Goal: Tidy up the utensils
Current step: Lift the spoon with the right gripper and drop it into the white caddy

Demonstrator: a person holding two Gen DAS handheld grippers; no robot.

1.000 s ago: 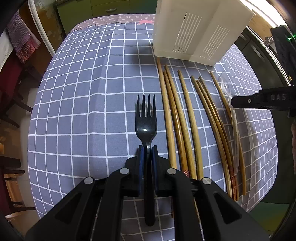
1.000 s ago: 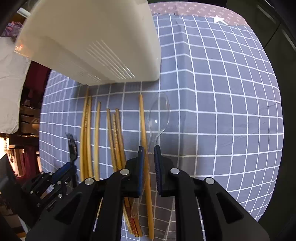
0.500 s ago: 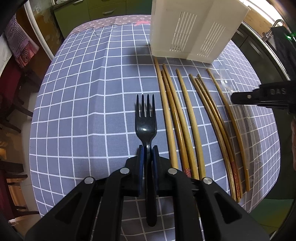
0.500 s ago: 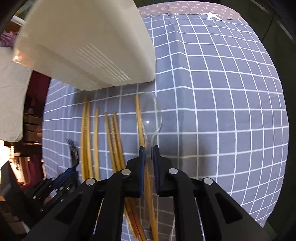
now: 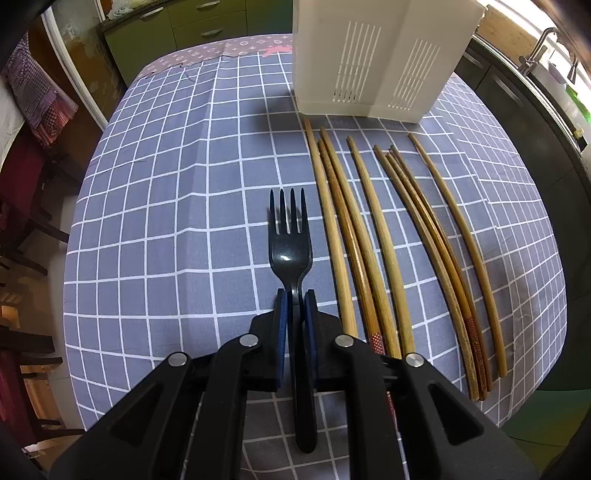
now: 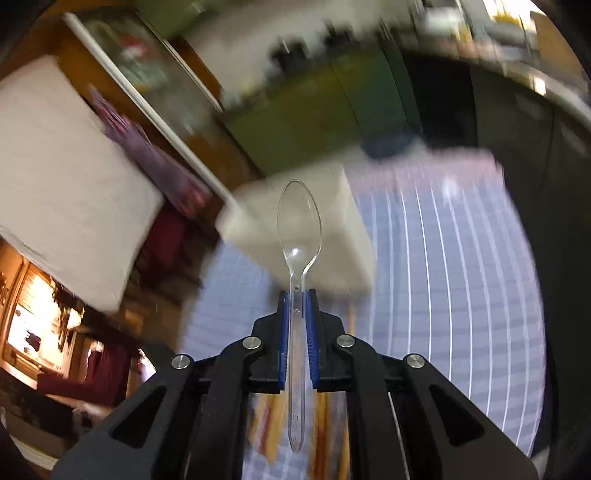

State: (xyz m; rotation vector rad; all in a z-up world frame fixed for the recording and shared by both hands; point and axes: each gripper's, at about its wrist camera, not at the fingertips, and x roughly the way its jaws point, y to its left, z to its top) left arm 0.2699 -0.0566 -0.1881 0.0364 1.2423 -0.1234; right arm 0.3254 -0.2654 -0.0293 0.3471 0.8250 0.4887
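My left gripper is shut on the handle of a black plastic fork, tines pointing away over the grey checked tablecloth. Right of the fork lie several bamboo chopsticks in a loose row. A white slotted utensil holder stands at the far side of the table. In the blurred right wrist view, my right gripper is shut on the handle of a clear plastic spoon, held up in the air with its bowl in front of the white holder.
Green cabinets stand beyond the table. A dark counter with a sink runs along the right. Dark chairs and a hanging checked cloth are off the table's left edge.
My right gripper has lifted the clear spoon off the table and tilted upward, so its view now shows the room. It has left the left wrist view. The left gripper still holds the fork in place.
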